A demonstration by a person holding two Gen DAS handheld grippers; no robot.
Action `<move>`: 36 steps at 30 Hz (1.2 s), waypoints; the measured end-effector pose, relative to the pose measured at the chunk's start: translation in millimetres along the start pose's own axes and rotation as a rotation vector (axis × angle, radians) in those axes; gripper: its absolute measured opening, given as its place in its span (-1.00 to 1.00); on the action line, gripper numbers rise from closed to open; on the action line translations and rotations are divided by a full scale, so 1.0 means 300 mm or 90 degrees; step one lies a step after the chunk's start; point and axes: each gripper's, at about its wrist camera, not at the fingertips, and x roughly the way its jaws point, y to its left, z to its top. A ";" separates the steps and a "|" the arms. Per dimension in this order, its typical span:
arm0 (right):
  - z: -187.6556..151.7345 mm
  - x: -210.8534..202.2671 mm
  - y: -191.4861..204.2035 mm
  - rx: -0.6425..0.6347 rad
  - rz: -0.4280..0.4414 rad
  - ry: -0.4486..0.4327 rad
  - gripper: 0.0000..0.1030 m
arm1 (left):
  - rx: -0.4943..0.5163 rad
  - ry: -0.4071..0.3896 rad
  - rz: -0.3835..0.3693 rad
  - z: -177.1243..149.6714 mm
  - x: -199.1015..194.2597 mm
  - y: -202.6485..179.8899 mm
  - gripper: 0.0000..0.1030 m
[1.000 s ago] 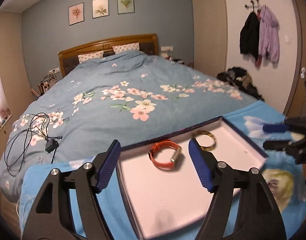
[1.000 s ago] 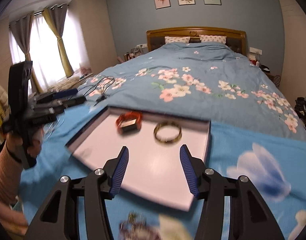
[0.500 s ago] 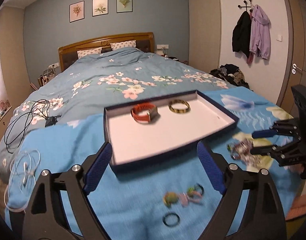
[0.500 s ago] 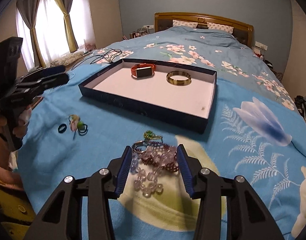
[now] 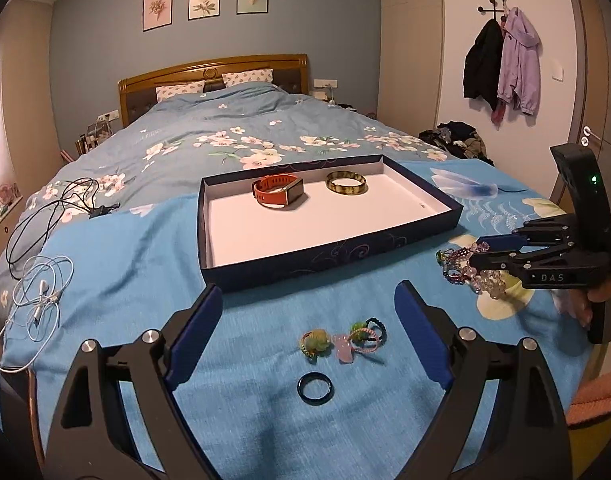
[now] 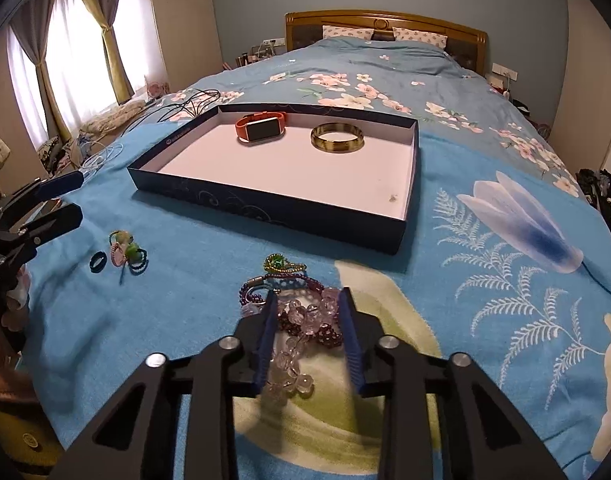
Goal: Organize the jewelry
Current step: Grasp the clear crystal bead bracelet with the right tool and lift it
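In the right wrist view, the right gripper [image 6: 307, 312] sits low in the centre of the frame, its jaws partly closed around a heap of clear and purple bead bracelets [image 6: 301, 316] lying on the blue blanket [image 6: 485, 280]; whether the pads actually press the beads cannot be told. Above it, mid-frame, stands the dark blue tray [image 6: 265, 208] with an orange smartwatch [image 6: 261, 127] and a gold bangle [image 6: 337, 137] side by side near its far wall. In the left wrist view, the left gripper [image 5: 307, 322] fills the bottom of the frame with jaws wide open and holding nothing. Between its fingers lie small coloured rings [image 5: 341, 340] and, nearer the lens, a dark ring [image 5: 315, 388]. White earphones [image 5: 37, 300] lie at the left edge of that frame
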 end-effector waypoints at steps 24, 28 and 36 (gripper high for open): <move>0.023 -0.211 0.000 0.034 0.097 -0.129 -0.58 | 0.048 0.049 -0.053 -0.053 -0.018 -0.035 0.44; 0.026 -0.207 0.011 0.029 0.101 -0.126 -0.58 | 0.038 0.068 -0.058 -0.063 0.004 -0.026 0.40; 0.022 -0.185 0.011 0.039 0.103 -0.115 -0.58 | 0.047 0.088 -0.072 -0.075 0.033 -0.045 0.28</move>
